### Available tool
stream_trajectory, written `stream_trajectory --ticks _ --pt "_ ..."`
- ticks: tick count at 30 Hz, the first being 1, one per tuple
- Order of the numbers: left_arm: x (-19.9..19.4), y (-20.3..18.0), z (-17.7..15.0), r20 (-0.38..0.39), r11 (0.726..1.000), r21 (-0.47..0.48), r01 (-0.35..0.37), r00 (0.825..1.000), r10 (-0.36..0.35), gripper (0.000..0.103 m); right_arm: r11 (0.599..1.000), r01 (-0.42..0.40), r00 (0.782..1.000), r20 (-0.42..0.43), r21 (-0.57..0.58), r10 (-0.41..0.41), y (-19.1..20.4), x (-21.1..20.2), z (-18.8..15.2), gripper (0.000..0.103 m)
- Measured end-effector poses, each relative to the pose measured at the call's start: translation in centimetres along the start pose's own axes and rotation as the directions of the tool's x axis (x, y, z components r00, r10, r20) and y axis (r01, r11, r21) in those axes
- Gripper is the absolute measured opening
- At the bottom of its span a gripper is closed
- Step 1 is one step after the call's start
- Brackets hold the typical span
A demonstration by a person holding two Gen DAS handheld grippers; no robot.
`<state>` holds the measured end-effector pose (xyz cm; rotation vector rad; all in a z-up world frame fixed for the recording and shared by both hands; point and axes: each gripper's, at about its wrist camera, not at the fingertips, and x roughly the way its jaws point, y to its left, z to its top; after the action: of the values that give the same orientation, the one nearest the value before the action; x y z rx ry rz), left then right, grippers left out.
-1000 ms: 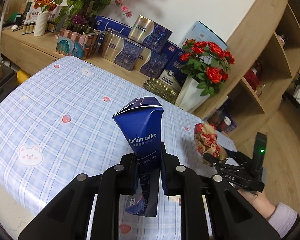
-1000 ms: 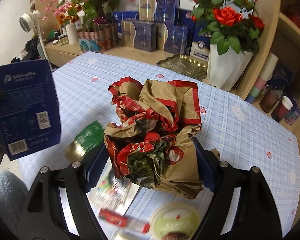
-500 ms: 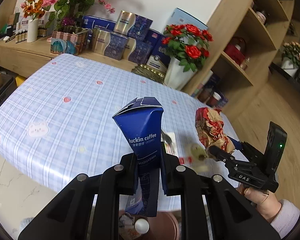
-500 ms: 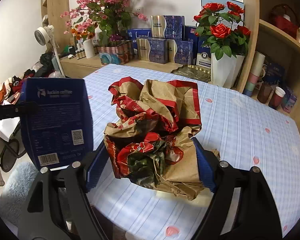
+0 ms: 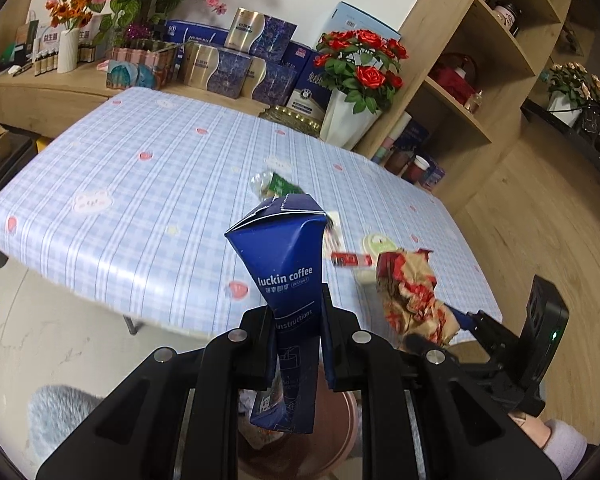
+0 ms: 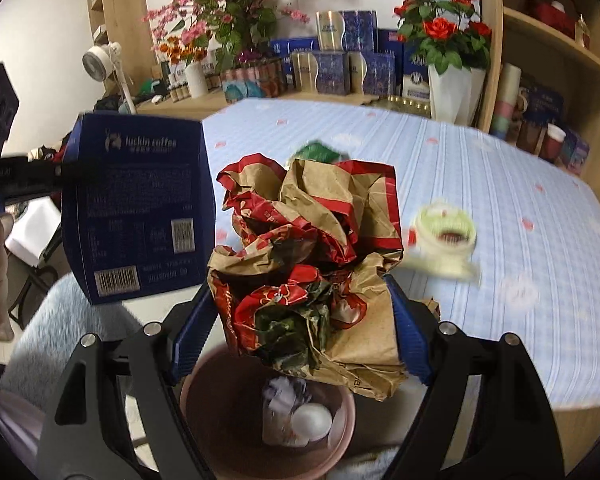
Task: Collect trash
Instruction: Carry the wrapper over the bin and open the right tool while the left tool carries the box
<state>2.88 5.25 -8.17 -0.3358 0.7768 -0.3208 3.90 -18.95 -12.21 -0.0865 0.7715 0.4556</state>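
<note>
My left gripper [image 5: 297, 334] is shut on a crushed blue luckin coffee box [image 5: 286, 264], held upright above a pink trash bin [image 5: 336, 432]. The box also shows in the right wrist view [image 6: 140, 208]. My right gripper [image 6: 300, 320] is shut on a crumpled brown and red paper bag [image 6: 312, 256], held over the bin [image 6: 228, 412], which has white trash in it. The bag and right gripper also show in the left wrist view [image 5: 412, 300]. On the table lie a green wrapper [image 5: 278, 184], a red stick packet [image 5: 350, 259] and a white-green lid [image 5: 376, 243].
The table with the blue checked cloth [image 5: 148, 184] stands ahead. A white vase of red roses [image 5: 352, 92], blue gift boxes [image 5: 236, 68] and wooden shelves [image 5: 480, 80] stand behind it. A grey fluffy rug [image 5: 56, 416] lies left of the bin.
Both grippers have drawn back from the table with their trash and now hang past its edge, over the pink bin, which has come into view below.
</note>
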Motion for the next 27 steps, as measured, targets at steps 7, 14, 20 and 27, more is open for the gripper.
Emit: stream_trajectory --ticks 7,14,20,27 --pt "-0.5 0.0 -2.7 -0.021 1.0 -0.005 -0.005 1.0 0.005 0.017 0.999 -0.033 0.998 -0.061 0.026 0.034 1.5 -0.4 -4.0 0.079" --pt "0.1 0.4 -3.8 -0.039 1.0 -0.014 -0.012 0.999 0.012 0.017 0.997 -0.076 0.986 -0.145 0.017 0.078 2.6 1.2 -6.3 0.079" --pt "0.6 0.7 -4.8 -0.051 0.999 -0.024 -0.025 0.998 0.024 0.017 0.994 -0.106 0.972 -0.208 0.03 0.109 3.3 3.3 -8.0 0.079" --pt "1.2 1.7 -5.8 -0.065 0.997 -0.057 -0.056 0.997 0.052 0.017 0.993 -0.12 0.947 -0.302 -0.013 0.11 4.6 5.8 -9.1 0.08"
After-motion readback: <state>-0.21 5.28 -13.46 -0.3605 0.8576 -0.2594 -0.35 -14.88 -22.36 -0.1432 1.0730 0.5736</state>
